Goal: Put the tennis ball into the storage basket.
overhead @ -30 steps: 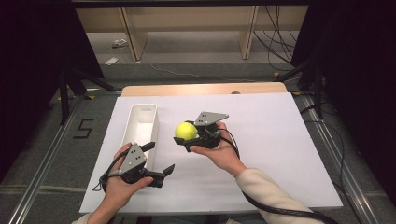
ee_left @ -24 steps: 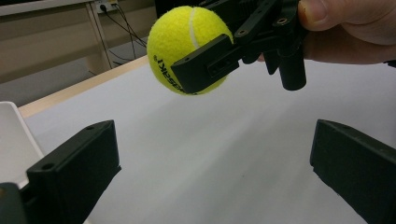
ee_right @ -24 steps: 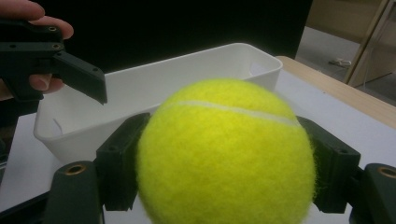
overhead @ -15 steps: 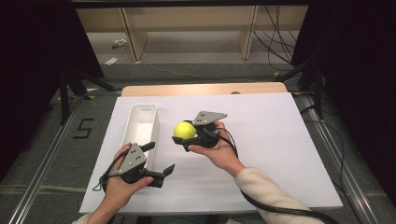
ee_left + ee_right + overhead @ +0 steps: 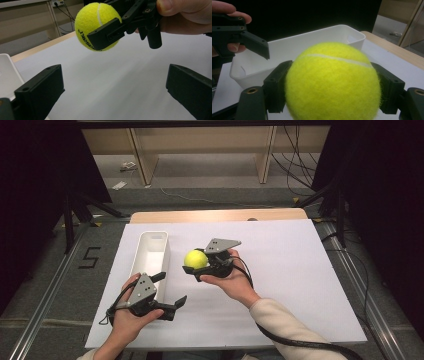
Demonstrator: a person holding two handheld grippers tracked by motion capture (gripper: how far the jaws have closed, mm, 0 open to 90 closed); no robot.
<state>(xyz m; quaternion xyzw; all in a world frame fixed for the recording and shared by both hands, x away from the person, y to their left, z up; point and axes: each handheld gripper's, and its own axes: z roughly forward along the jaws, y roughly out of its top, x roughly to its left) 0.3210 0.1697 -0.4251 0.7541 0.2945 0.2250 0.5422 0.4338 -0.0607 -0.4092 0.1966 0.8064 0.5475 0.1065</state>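
Where white table (image 5: 300, 270) sits: right tongs (image 5: 196, 265) clamp ball (image 5: 195, 259); left tongs (image 5: 170, 290) agape, empty.

Appears to be a lab or test room fitted out for recording, not a home. Marked by a plain white table top (image 5: 300, 285) on a wooden board (image 5: 215, 215), bare of domestic items. Floored in grey, with metal rails (image 5: 45, 310) running along both sides of the table and a taped figure 5 (image 5: 90, 257) beside the left rail. Hung with black curtains (image 5: 30, 175) at either side. Backed by an unfinished wooden frame (image 5: 200, 140), with loose cables (image 5: 295, 160) trailing across the floor behind.
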